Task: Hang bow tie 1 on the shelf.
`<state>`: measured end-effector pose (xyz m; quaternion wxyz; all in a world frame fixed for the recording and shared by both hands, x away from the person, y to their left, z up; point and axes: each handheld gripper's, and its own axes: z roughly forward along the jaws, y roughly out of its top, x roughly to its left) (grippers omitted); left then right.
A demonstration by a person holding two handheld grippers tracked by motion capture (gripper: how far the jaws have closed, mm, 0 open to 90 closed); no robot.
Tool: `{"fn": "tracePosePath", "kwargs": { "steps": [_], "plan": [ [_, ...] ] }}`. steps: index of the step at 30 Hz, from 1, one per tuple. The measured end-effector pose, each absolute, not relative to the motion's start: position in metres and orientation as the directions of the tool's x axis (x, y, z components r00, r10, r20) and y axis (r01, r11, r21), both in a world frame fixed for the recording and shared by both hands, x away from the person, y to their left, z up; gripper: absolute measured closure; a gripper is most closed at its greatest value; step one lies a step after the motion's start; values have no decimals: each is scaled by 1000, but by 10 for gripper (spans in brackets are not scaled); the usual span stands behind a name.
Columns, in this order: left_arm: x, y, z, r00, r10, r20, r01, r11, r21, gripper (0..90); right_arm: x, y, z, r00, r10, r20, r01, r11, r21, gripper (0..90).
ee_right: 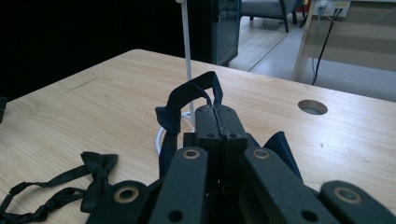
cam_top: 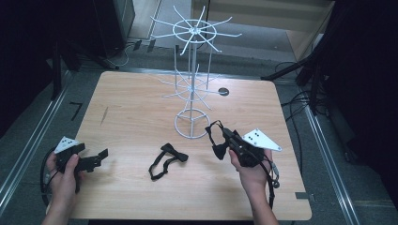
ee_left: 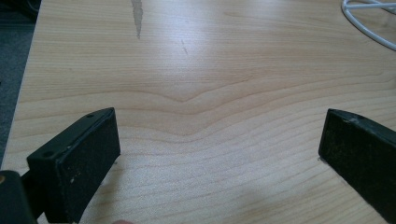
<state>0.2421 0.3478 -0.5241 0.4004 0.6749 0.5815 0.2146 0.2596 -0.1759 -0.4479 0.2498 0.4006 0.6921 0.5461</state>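
Right tongs (ee_right: 216, 111) clamped on a bow tie's strap (ee_right: 187, 93), left tongs (ee_left: 219, 158) wide apart over the table (ee_left: 210, 70).

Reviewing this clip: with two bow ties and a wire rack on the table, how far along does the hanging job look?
Done: nothing hangs on the white wire rack yet. In hand: the right gripper is shut on one bow tie, lifted near the rack's base. Left: the second bow tie lies flat on the table; the left gripper is open and empty.
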Motion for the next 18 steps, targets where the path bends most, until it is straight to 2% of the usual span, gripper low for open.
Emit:
{"fn": "tracePosePath", "kwargs": {
  "steps": [18],
  "plan": [
    [241,348,-524,239,954,-178,607,-4,794,0,255,-173,-430,-579,811,91,254,73,964,900]
  ]
}}
